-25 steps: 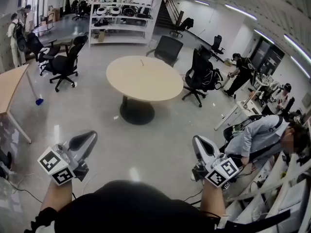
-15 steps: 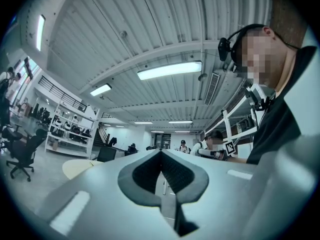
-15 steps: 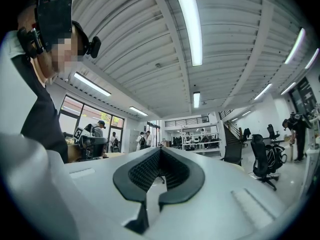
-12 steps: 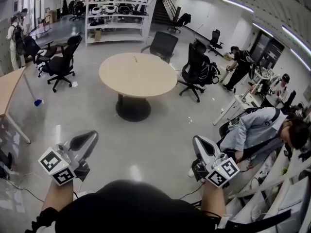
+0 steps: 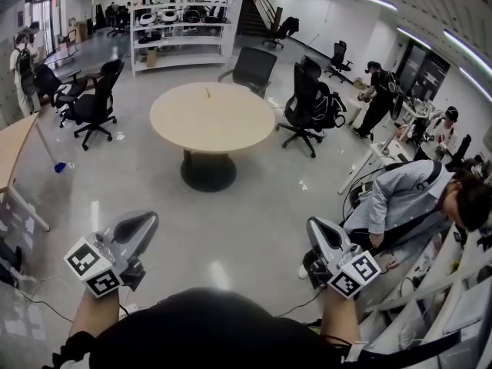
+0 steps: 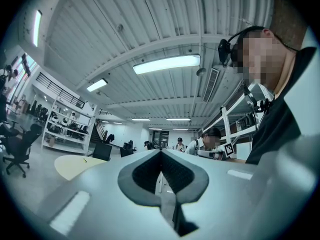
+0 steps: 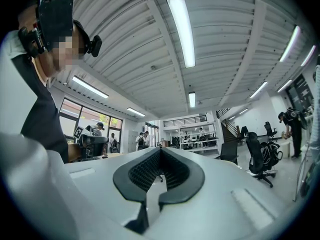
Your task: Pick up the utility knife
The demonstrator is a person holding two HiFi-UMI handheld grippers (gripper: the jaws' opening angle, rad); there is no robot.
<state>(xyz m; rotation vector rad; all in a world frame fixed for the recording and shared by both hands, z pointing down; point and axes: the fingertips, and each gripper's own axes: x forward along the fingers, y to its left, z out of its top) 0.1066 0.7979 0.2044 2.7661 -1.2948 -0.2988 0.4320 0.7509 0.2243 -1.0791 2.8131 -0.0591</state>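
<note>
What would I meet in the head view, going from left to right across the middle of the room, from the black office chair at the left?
black office chair → round table → high-backed black chair → bending person in black

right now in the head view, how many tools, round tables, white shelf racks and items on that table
tools: 2, left tool and right tool
round table: 1
white shelf rack: 1
small item on the table: 1
total: 5
</note>
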